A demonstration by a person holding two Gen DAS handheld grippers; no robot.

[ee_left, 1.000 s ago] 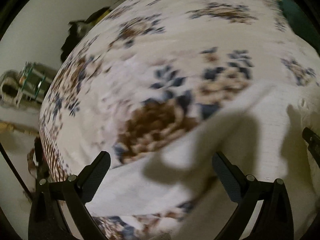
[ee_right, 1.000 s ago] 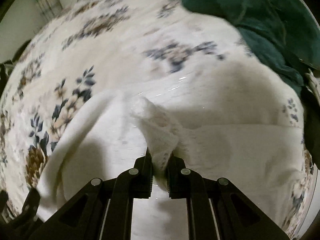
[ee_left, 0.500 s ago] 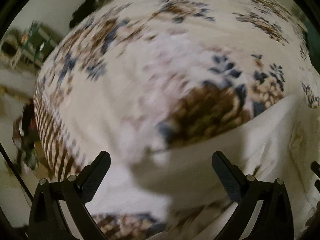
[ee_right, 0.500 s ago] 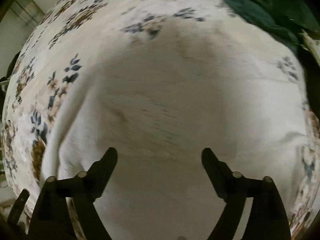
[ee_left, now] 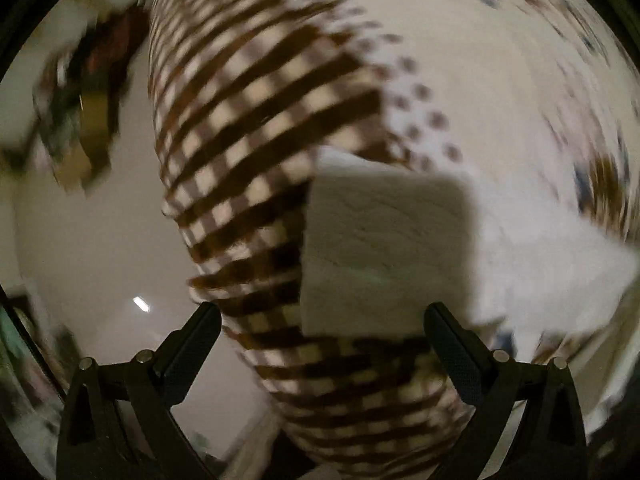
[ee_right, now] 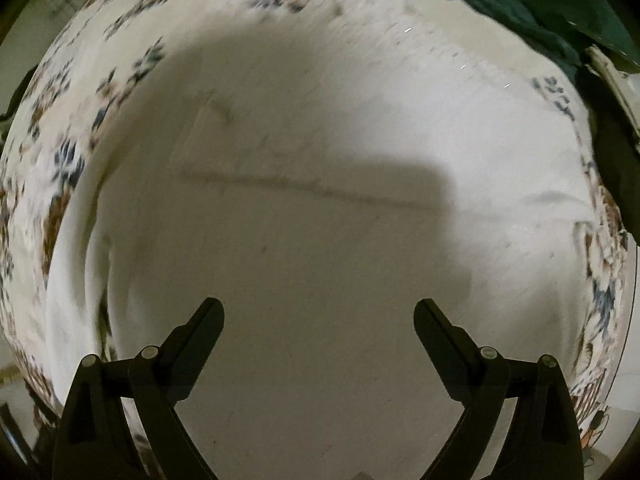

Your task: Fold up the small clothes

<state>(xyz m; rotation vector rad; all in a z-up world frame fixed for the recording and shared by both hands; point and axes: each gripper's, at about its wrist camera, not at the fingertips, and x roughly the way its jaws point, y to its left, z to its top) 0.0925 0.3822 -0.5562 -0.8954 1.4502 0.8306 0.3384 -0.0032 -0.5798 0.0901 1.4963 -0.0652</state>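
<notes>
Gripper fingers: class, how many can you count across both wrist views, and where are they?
4. Left gripper shows two, spread over the white garment; right gripper shows two, spread likewise.

Floral-and-checked bedspread (ee_right: pixel 120 64) — white garment (ee_right: pixel 320 240) and dark-green cloth (ee_right: pixel 540 4) on it.

Dim, motion-blurred fisheye views with dark rounded edges; a broad shadow covers the white garment (ee_right: pixel 320 208).

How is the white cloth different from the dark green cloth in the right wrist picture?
The white cloth is pale and fills most of the view, just ahead of the open right gripper; the dark green cloth is deep teal and shows only at the top right edge. The white cloth lies spread fairly flat; the green one looks bunched. Both rest on the flowered cover.
</notes>
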